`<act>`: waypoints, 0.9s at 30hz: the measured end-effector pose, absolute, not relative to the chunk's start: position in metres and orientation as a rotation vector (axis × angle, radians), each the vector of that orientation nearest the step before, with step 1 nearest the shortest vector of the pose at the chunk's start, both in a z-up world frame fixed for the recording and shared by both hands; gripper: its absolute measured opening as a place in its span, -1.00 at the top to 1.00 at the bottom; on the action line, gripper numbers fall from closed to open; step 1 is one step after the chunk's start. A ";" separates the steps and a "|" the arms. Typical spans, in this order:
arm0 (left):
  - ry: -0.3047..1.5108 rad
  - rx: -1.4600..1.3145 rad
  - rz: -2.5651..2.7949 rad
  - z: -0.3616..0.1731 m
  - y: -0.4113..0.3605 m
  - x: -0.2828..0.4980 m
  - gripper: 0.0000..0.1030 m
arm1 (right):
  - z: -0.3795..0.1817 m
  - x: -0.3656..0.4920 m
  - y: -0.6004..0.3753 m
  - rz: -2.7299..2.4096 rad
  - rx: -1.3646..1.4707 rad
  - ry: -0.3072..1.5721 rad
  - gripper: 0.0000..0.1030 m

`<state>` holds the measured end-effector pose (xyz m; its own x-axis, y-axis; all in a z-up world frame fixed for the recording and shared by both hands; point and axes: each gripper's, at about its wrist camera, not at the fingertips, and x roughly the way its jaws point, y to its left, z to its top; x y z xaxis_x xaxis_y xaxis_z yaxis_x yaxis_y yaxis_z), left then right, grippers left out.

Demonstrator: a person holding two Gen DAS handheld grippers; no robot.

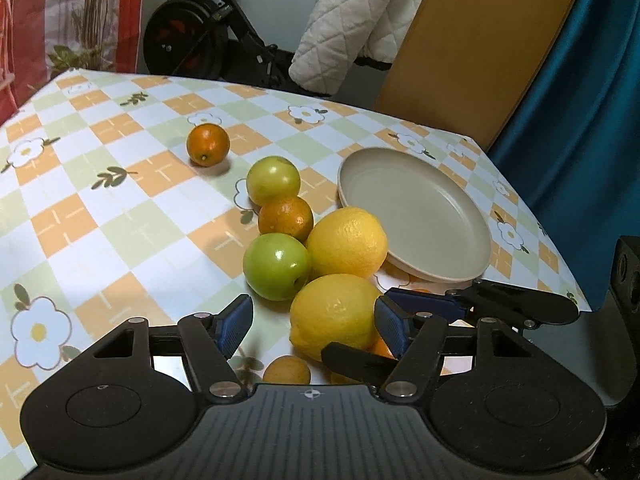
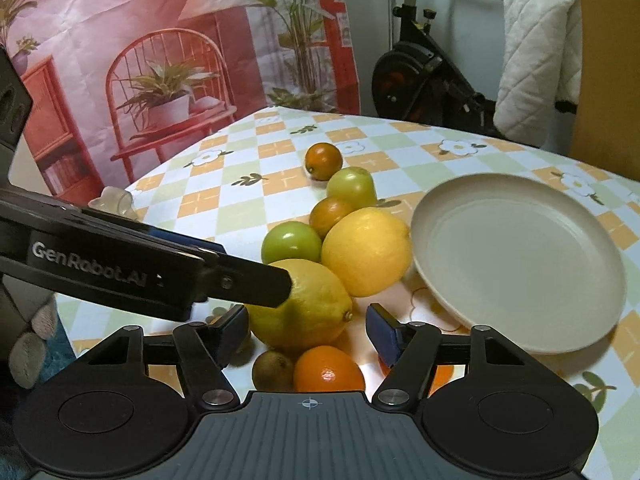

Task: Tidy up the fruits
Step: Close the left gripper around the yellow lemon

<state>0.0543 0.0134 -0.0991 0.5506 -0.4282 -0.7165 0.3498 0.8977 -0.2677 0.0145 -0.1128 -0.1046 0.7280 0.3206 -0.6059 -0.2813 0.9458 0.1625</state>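
Straddling the near lemon (image 1: 334, 316), left gripper (image 1: 314, 326) has its pads spread, right pad touching the peel, left pad clear. Right gripper (image 2: 306, 330) is spread too, w/ the same lemon (image 2: 300, 304) between its pads, not pinched. Behind it: 2nd lemon (image 1: 346, 242), green apple (image 1: 277, 266), oranges. Beige plate (image 1: 416, 216) sits empty on the checkered desk (image 1: 120, 208), just beside the pile

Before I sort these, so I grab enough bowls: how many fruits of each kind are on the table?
Lemons: 2
Green apples: 2
Oranges: 4, one mostly hidden
Kiwi: 1
Total: 9
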 end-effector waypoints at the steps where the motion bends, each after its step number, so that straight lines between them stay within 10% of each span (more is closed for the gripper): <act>1: 0.875 -0.102 -0.462 -0.101 0.014 0.055 -0.34 | -0.105 0.015 -0.113 0.333 0.067 0.676 -0.19; 27: 0.856 -0.123 -0.519 -0.111 0.005 0.052 -0.12 | -0.111 0.020 -0.115 0.323 0.134 0.686 -0.11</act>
<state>0.0521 0.0053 -0.1110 0.5402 -0.4838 -0.6886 0.3874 0.8693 -0.3068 0.0196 -0.1146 -0.1108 0.7264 0.3356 -0.5997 -0.2483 0.9419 0.2264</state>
